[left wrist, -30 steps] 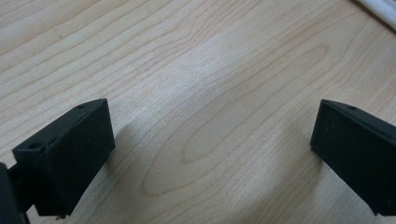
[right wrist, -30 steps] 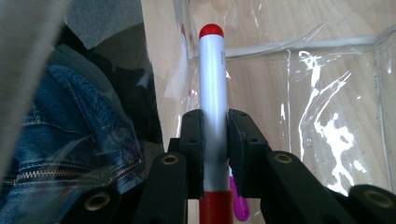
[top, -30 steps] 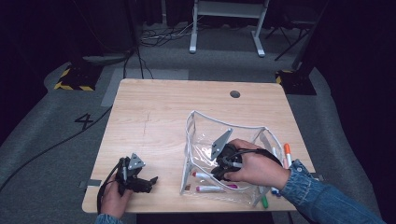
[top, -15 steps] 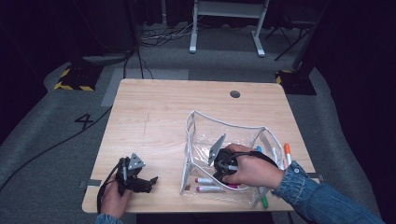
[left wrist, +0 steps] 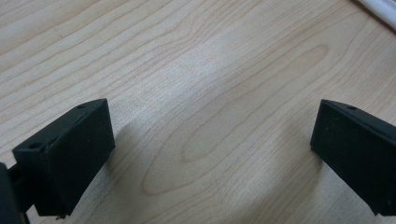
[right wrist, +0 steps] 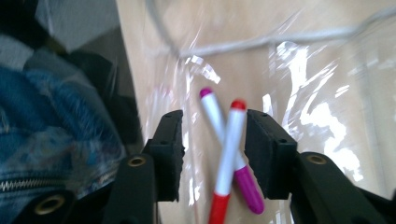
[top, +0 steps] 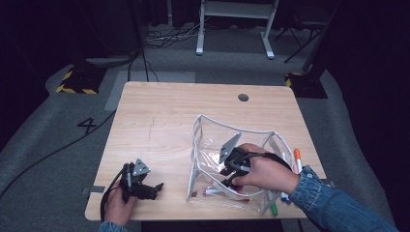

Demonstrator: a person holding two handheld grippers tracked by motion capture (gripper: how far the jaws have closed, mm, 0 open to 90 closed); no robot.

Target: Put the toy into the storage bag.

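The right tongs [right wrist: 214, 154] sit inside the clear pouch [top: 251, 137], jaws having just opened to about half width, nothing gripped. Between them lies the red marker [right wrist: 227, 158], its long axis running along the jaws, cap end away from the hand; it crosses over a purple marker [right wrist: 219, 128] lying beneath at a slant. Both rest on the pouch floor near the front edge of the surface [top: 164, 116]. Judgement: the red marker appears just released, and withdrawal should be straight back to avoid snagging the pouch rim. More markers [top: 297, 159] lie outside, by the right forearm. The left tongs [top: 153, 189] rest wide open and empty on bare wood, well apart.
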